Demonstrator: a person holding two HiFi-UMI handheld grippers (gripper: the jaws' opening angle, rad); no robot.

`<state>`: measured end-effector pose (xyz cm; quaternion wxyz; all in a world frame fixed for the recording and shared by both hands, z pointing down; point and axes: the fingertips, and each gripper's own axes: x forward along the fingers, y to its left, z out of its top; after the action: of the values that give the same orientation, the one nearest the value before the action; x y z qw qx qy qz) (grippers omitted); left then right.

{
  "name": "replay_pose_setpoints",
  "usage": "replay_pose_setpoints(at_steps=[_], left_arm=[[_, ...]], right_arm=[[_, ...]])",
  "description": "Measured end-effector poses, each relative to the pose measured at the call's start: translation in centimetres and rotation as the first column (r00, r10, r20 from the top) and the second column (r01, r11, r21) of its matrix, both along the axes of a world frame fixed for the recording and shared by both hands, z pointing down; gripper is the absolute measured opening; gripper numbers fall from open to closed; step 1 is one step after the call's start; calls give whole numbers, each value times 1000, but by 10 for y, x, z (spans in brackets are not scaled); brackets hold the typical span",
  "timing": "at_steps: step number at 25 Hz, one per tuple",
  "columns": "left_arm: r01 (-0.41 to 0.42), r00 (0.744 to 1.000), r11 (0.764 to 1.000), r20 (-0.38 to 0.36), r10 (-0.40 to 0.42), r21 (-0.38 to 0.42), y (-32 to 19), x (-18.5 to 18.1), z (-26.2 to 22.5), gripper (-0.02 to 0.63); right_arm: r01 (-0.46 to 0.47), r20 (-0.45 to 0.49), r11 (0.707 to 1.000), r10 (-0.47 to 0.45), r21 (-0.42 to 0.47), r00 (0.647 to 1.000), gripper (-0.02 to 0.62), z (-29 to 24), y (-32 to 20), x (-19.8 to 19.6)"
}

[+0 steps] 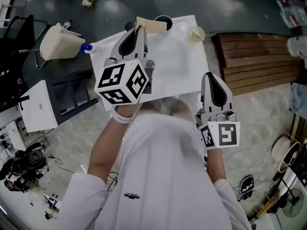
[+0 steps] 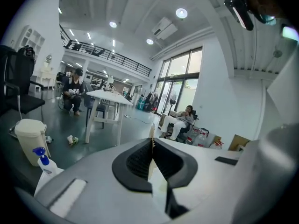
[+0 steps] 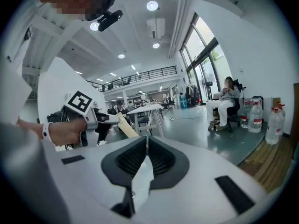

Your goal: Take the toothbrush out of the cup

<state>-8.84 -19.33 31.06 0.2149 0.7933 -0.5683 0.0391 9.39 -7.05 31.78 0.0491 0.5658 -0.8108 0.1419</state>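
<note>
— Well, left gripper (image 1: 140, 30)?
— Jaws pressed together on the toothbrush (image 1: 151, 25). It is a pale flat stick that juts past the tips, over the far edge of the table (image 1: 177, 66) and next to the dark cup (image 1: 162, 17).
— Clear of the cup?
— Cannot tell.
— Right gripper (image 3: 146, 138)?
— Tips touching, nothing between them. Well apart from the cup.

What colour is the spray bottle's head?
The spray head is blue; the left gripper view shows it best.

We find bare tabletop (image 1: 182, 66) at centre frame. A dark cup (image 1: 163, 19) and a pale round object (image 1: 195, 33) crowd its upper edge.
</note>
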Motion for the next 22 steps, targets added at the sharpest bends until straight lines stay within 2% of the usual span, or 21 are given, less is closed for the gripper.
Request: replay_pose_setpoints(at_steps=[6, 11, 15, 22], left_arm=[[-21, 1000, 998, -7, 21, 63, 38, -18, -42, 6], [-30, 1000, 997, -3, 30, 77, 76, -40, -58, 6], [-22, 1000, 998, 17, 21, 64, 104, -54, -51, 5], [-17, 1000, 1000, 6, 17, 12, 125, -57, -30, 5]], right_arm=[[-12, -15, 999, 13, 37, 1000, 8, -15, 8, 2], [-30, -37, 998, 33, 61, 999, 8, -26, 15, 4], [-46, -52, 997, 50, 67, 997, 8, -28, 21, 7], [-48, -69, 997, 52, 67, 996, 8, -27, 22, 7]])
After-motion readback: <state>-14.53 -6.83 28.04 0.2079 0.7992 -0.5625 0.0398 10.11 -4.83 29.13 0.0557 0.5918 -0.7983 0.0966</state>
